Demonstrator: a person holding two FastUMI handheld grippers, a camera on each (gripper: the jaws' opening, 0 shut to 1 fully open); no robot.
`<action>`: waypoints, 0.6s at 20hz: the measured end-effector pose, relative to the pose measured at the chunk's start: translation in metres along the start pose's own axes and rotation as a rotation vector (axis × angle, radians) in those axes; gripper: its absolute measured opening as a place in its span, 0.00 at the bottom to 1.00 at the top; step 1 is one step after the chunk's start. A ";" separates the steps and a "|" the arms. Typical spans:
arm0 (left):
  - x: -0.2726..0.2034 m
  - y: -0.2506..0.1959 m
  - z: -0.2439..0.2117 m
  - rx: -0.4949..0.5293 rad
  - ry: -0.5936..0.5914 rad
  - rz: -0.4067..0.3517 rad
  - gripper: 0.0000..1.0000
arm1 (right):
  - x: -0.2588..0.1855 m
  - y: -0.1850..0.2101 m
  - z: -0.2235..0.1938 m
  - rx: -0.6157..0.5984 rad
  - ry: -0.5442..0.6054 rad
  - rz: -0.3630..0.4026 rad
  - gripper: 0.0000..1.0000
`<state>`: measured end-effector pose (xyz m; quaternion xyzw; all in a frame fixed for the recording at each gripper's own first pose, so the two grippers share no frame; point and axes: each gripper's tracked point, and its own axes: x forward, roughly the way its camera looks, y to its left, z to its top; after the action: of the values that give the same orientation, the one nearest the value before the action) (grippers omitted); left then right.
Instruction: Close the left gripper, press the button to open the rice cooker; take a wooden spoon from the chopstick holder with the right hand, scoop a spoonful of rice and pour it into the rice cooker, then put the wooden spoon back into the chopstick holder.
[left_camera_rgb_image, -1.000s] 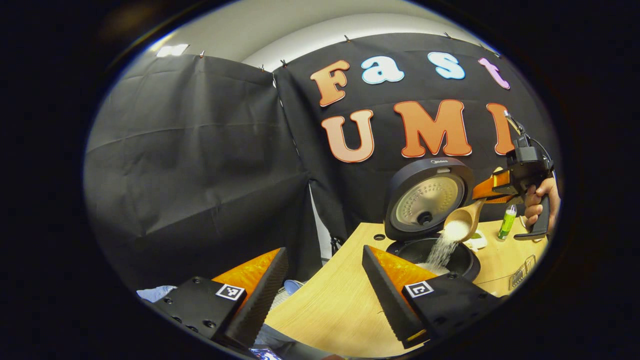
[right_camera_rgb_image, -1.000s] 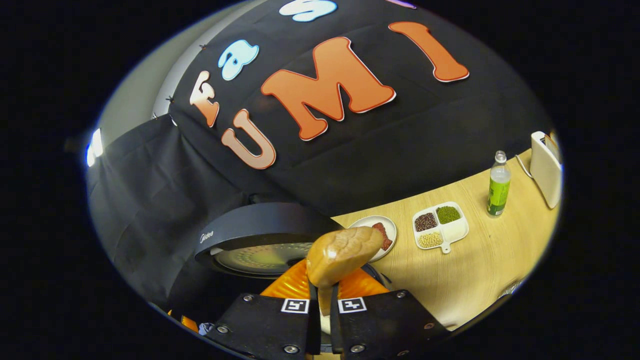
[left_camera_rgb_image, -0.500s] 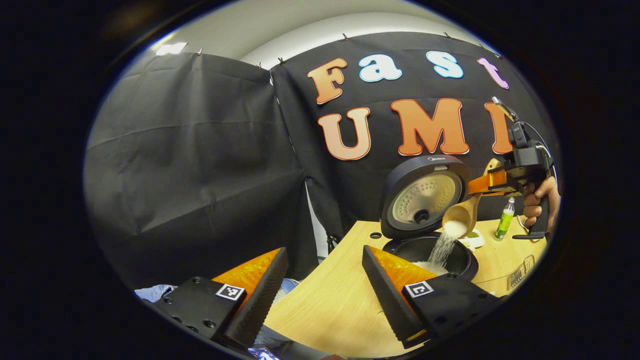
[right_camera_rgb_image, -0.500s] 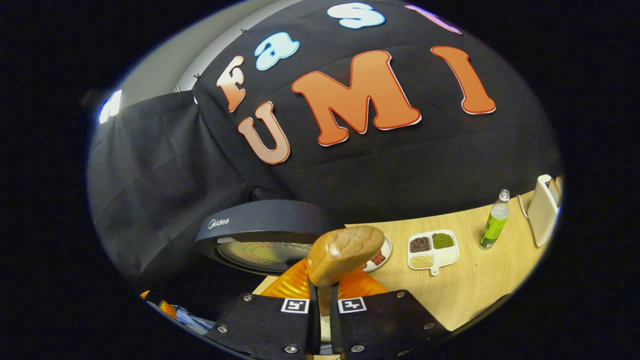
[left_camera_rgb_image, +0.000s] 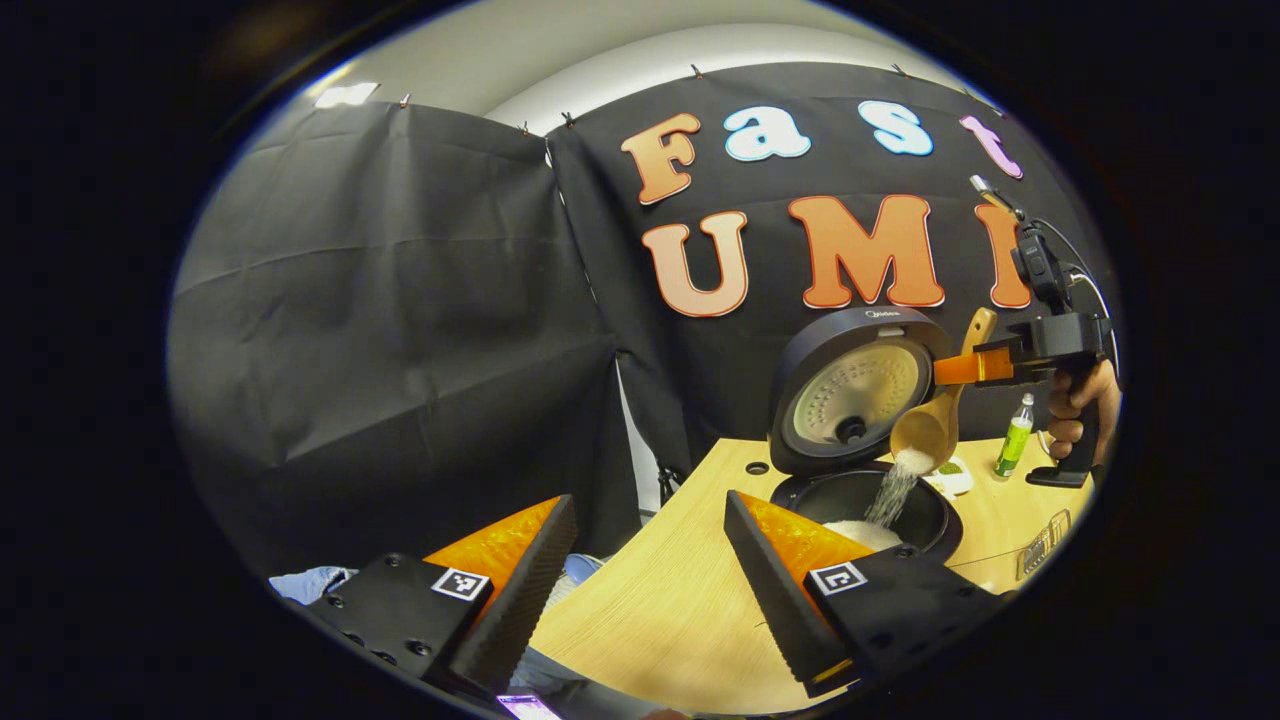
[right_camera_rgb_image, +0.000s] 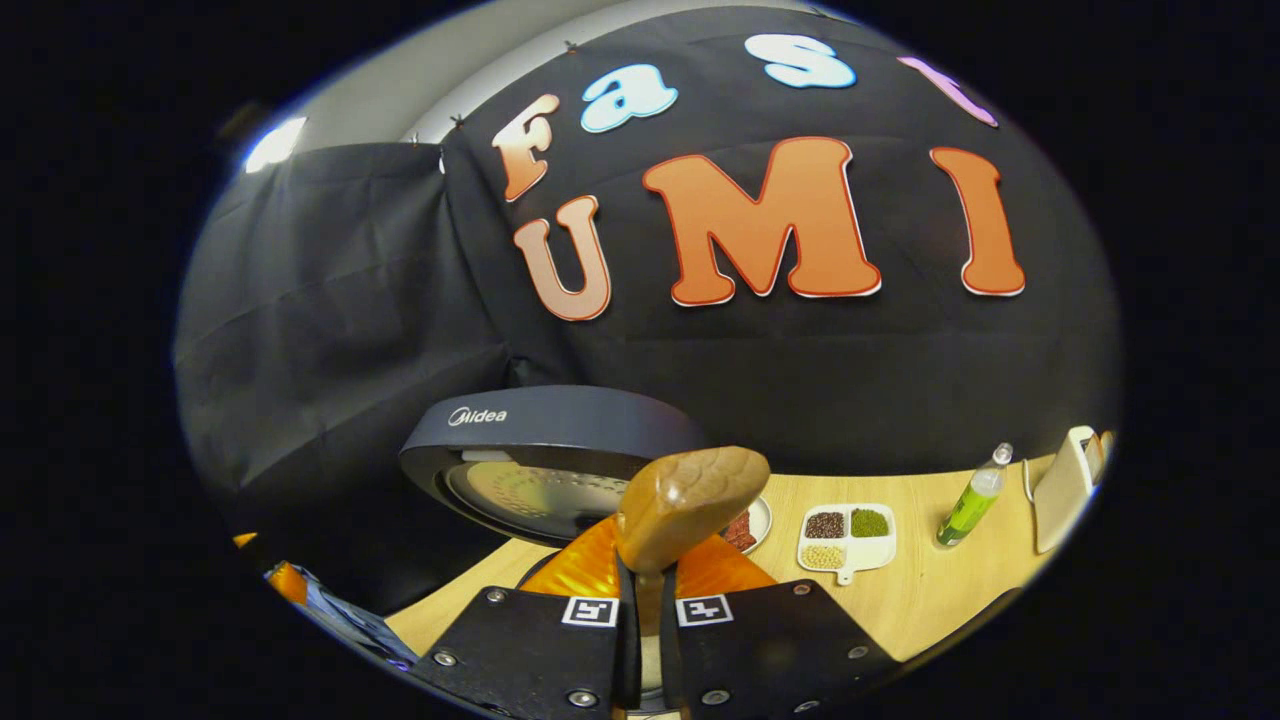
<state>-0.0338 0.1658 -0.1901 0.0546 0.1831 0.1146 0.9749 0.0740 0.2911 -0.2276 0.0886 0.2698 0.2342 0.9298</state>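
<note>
The dark rice cooker (left_camera_rgb_image: 860, 500) stands on the wooden table with its lid (left_camera_rgb_image: 855, 390) swung up. Above its pot, my right gripper (left_camera_rgb_image: 968, 368) is shut on the wooden spoon (left_camera_rgb_image: 930, 425), which is tilted bowl-down. White rice (left_camera_rgb_image: 892, 488) streams from it into the pot. A hand (left_camera_rgb_image: 1085, 400) holds that gripper. In the right gripper view, my right gripper (right_camera_rgb_image: 640, 600) pinches the spoon handle, whose rounded end (right_camera_rgb_image: 690, 500) sticks up in front of the lid (right_camera_rgb_image: 550, 450). My left gripper (left_camera_rgb_image: 650, 560) hangs open and empty over the table's near left edge.
Behind the cooker lie a small plate (right_camera_rgb_image: 752, 522) and a divided white dish of beans (right_camera_rgb_image: 845, 535). A green bottle (right_camera_rgb_image: 968, 500) and a white appliance (right_camera_rgb_image: 1062, 488) stand farther right. Bare table (left_camera_rgb_image: 660, 600) lies between my left gripper and the cooker.
The right gripper has turned and risen slightly, tipping the spoon more steeply while rice keeps pouring. Its view has levelled out. The left gripper has stayed put.
</note>
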 end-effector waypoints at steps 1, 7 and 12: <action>0.000 0.001 0.000 -0.001 0.000 0.001 0.94 | 0.000 0.002 0.001 -0.032 -0.009 0.001 0.07; -0.002 0.002 0.002 0.005 -0.001 0.001 0.94 | -0.005 0.024 0.007 -0.197 -0.064 0.023 0.07; -0.003 0.005 0.004 0.011 -0.004 0.004 0.94 | -0.013 0.042 0.013 -0.333 -0.120 0.052 0.07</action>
<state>-0.0361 0.1697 -0.1850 0.0607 0.1815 0.1152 0.9747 0.0551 0.3206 -0.1981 -0.0457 0.1689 0.2940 0.9397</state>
